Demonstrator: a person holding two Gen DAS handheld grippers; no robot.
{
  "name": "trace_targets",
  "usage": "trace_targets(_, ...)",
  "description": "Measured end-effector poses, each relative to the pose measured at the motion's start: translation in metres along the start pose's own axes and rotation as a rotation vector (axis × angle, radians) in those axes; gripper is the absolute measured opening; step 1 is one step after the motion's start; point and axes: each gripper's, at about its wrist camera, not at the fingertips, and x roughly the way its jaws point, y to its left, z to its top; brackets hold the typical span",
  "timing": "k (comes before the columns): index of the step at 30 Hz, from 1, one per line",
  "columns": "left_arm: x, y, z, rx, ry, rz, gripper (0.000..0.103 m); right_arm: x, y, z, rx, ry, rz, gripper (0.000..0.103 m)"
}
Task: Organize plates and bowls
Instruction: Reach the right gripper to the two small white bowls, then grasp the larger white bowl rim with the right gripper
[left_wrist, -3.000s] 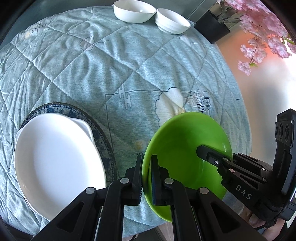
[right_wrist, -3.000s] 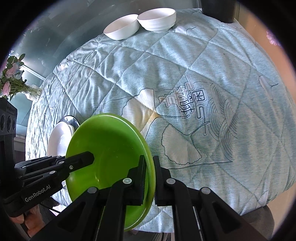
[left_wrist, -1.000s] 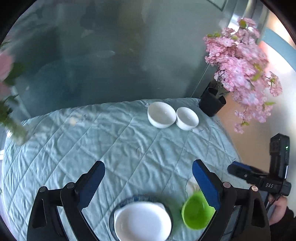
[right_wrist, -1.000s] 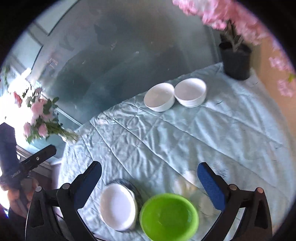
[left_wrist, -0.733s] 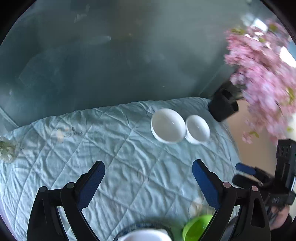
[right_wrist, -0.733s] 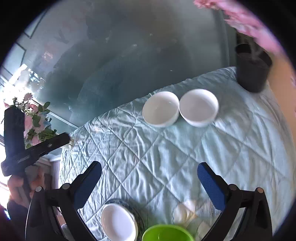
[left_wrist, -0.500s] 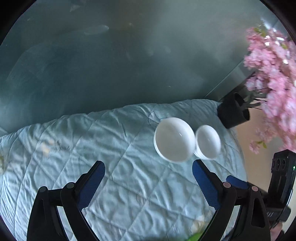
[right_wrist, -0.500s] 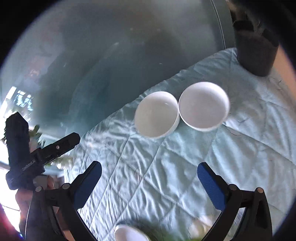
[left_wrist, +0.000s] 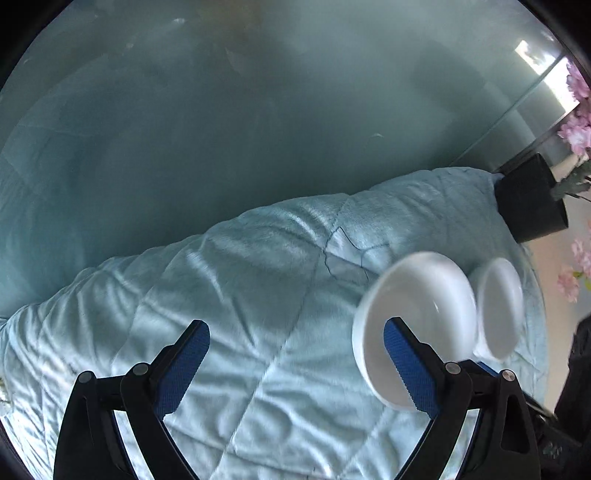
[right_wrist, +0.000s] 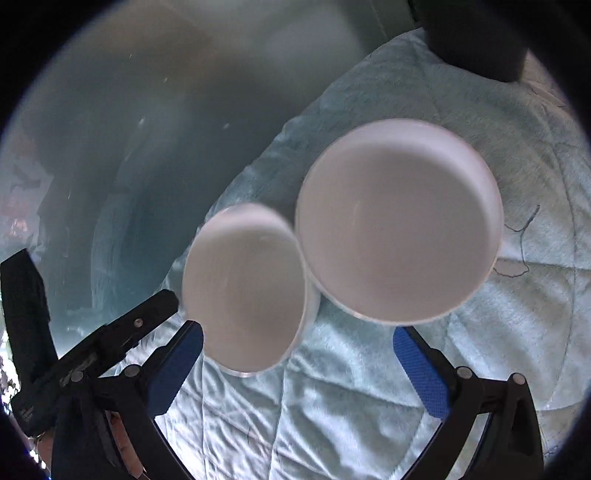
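Two white bowls sit side by side on the quilted blue cloth over the bench, and both my grippers are closing on them empty.

From the left wrist, the nearer bowl (left_wrist: 417, 317) sits in the lower right of the frame, with the second bowl (left_wrist: 498, 306) touching or almost touching it further right. My left gripper (left_wrist: 295, 363) has its fingers spread wide apart, and the right finger already overlaps the nearer bowl's rim. I judge the risk here is a knock: that finger could shove the bowl into its neighbour or skid it on the soft cloth (left_wrist: 258, 295) toward the edge. Both bowls are smeared by motion, so I cannot tell whether the finger touches the rim. A black flowerpot (left_wrist: 528, 199) stands in the upper right; its pink blossoms are cut off by the frame.

From the right wrist, the left bowl fills the lower centre, the other the upper right, their rims meeting or overlapping. My right gripper (right_wrist: 299, 363) is also spread wide, holding nothing. The left gripper's black body pokes in at lower left, close to the left bowl, so the two tools could collide. Everything is blurred; whether either bowl is a stack I cannot make out.
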Motion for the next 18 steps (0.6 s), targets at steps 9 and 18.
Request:
trace_targets(9,0.027,-0.003,0.009,0.021,-0.007,-0.026,0.077,0.017,-0.007,-0.006,0.056,-0.033,-0.042,0.058)
trace_targets(18,0.031,-0.028,0.01,0.083,0.013,-0.107,0.031,0.021,-0.011,-0.006,0.044,-0.078,-0.058,0.013)
